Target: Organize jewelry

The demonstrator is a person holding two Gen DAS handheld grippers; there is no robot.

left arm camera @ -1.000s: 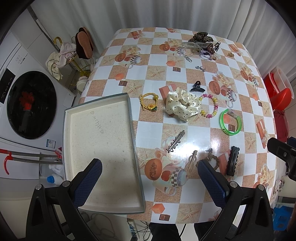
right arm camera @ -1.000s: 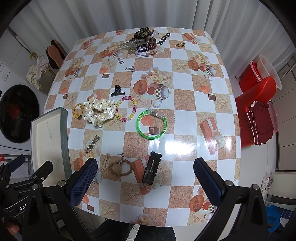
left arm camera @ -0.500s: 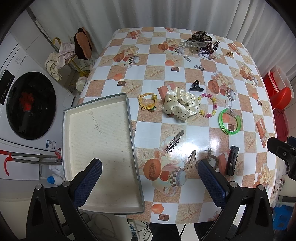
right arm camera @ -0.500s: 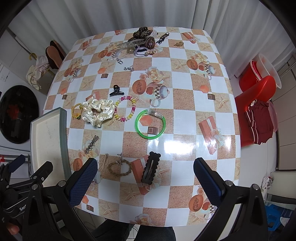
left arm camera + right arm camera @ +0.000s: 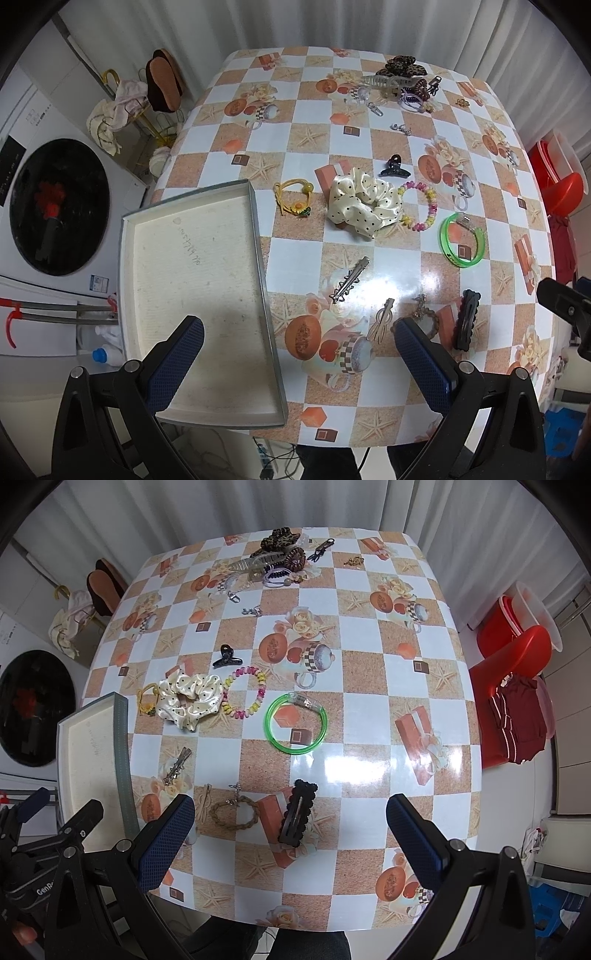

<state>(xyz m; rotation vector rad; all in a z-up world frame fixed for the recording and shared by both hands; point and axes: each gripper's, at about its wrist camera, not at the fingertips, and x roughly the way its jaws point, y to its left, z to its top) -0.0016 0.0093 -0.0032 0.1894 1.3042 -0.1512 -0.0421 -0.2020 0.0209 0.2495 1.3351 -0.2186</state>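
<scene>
Jewelry lies scattered on the checkered table. A cream dotted scrunchie, a bead bracelet, a green bangle, a black hair clip, a rope bracelet, a silver clip and a yellow hair tie lie mid-table. An empty grey tray sits at the left edge. My left gripper is open and empty above the tray's right edge. My right gripper is open and empty above the black hair clip.
A pile of more clips and hair ties lies at the far edge. A washing machine stands left of the table. Red plastic tubs and a chair stand to the right.
Both grippers have drifted slightly back and up, so the table items sit a little higher in view. Both stay open and empty.
</scene>
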